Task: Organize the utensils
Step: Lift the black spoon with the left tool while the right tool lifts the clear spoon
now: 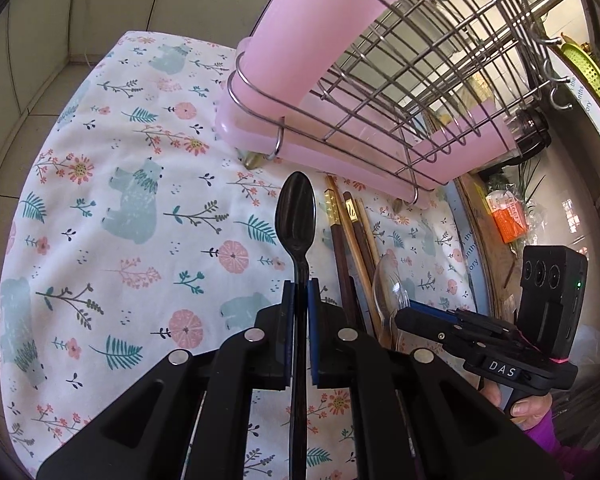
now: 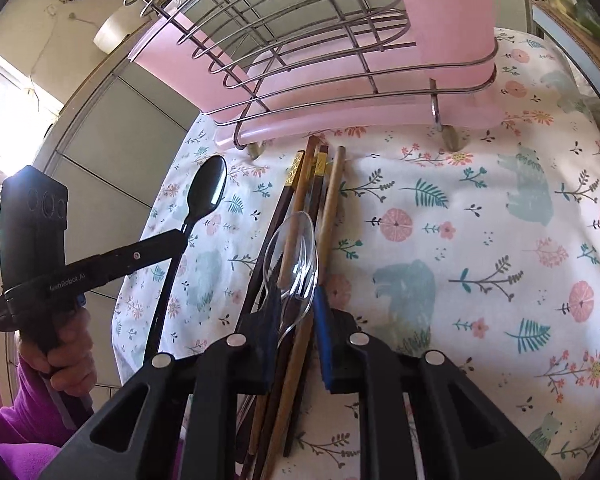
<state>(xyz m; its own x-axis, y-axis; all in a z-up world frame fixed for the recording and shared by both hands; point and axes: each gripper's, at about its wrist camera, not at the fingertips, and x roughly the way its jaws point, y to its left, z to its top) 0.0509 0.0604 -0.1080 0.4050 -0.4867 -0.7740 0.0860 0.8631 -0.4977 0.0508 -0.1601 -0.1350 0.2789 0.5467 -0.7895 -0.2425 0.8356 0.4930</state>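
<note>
**Utensils and rack: positions for the next placement**

Floral-and-bear printed cloth (image 1: 140, 208) covers the desk; pale tiled wall behind.

- Item 1. Wire dish rack of bright metal on a pink plastic drip tray (image 1: 380, 92), standing at the far edge of the cloth, above and beyond both tongs. A tall pink plastic holder (image 1: 320, 28) sits at one end of it, top out of view.
- Item 2. Glossy black plastic spoon (image 1: 296, 216). Clamped by its handle between the blue pads of the left tongs (image 1: 299, 300). Long axis runs straight out along the fingers, bowl forward, pointing at the near corner of the rack. Lifted off the cloth, as the right wrist view shows.
- Item 3. Bundle of brown wooden chopsticks (image 2: 312, 208), several with gilt bands, lying on the cloth with their far ends just short of the rack's foot; long axis roughly in line with the right tongs (image 2: 300, 312).
- Item 4. Clear plastic spoon (image 2: 296, 252), resting on the chopsticks. The right tongs stand parted on either side of its neck, not visibly pinching it.

Judgement: left tongs are the nearer to the holder; the black spoon needs raising and tipping upright to drop in.
</note>
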